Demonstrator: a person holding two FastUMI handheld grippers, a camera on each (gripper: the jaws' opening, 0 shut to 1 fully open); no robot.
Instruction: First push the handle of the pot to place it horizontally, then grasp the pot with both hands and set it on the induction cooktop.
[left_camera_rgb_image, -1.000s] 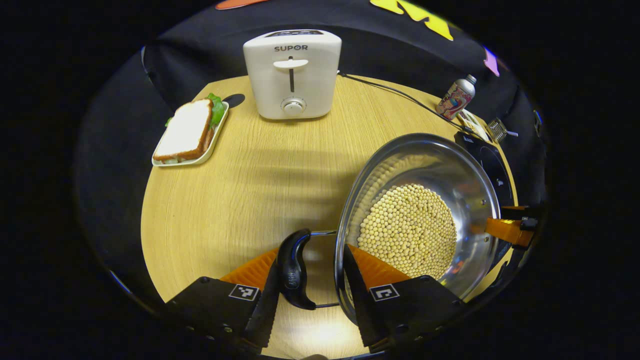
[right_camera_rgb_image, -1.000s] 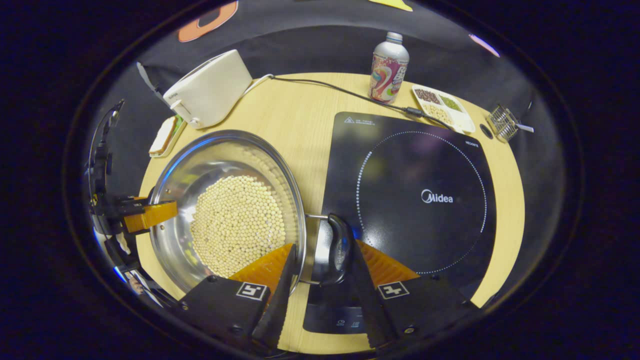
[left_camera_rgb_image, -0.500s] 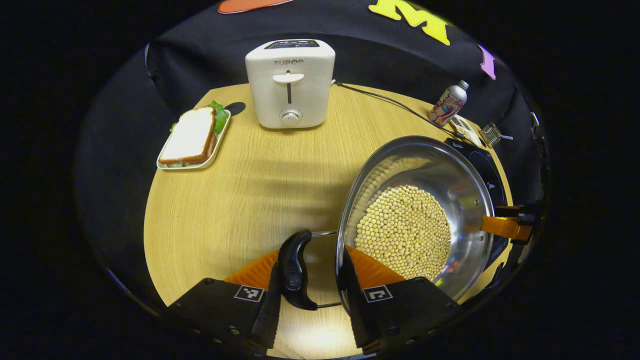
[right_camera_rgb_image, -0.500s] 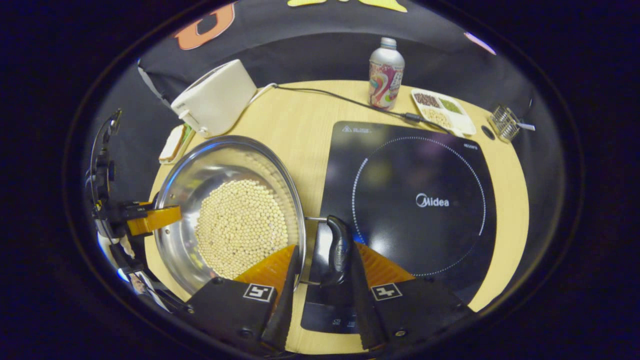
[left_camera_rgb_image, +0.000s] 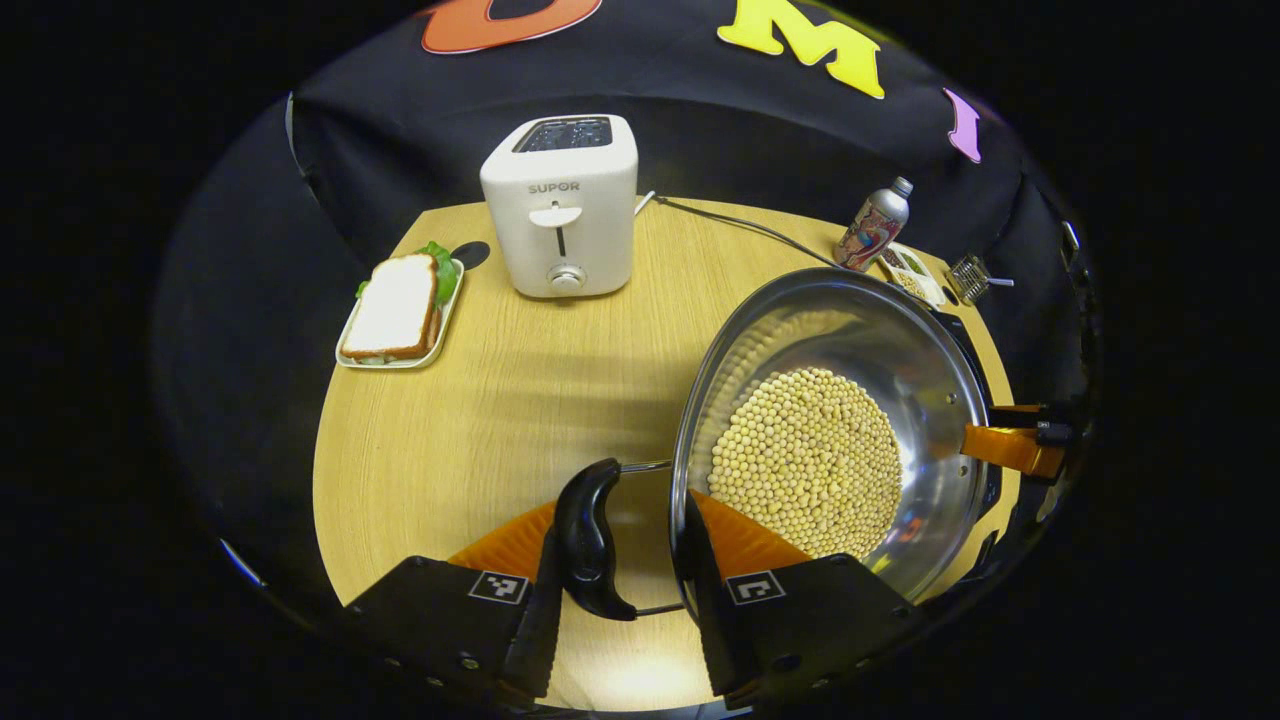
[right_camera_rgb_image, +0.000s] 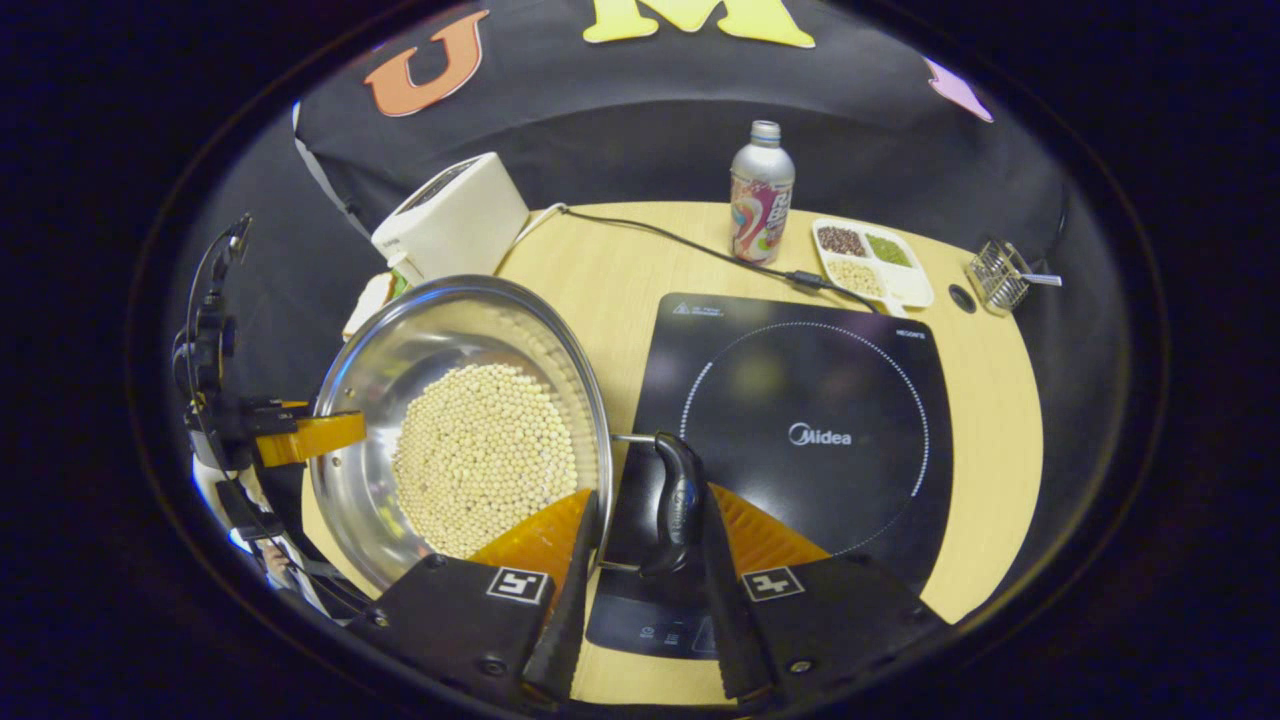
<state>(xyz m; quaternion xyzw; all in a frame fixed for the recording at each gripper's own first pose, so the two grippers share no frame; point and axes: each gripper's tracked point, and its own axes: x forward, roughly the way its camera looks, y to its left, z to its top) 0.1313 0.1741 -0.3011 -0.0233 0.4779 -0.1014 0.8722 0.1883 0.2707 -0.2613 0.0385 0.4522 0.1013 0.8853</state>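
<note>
We hold the shiny steel pot of pale beans (right_camera_rgb_image: 470, 440) by its black side handles: left gripper (left_camera_rgb_image: 618, 560) and right gripper (right_camera_rgb_image: 640, 545) each clamp one. At three o'clock of the pot in the right gripper view lies the black square induction cooktop (right_camera_rgb_image: 800, 420). Beyond, on the round wooden table (left_camera_rgb_image: 480, 400), stand a white toaster (left_camera_rgb_image: 560, 205), a sandwich on its tray (left_camera_rgb_image: 398, 308) and a silver printed bottle (right_camera_rgb_image: 760, 192).

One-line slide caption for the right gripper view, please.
Right gripper clamps one black handle of the bean-filled steel pot, carried beside the induction cooktop; left gripper holds the far rim.
</note>
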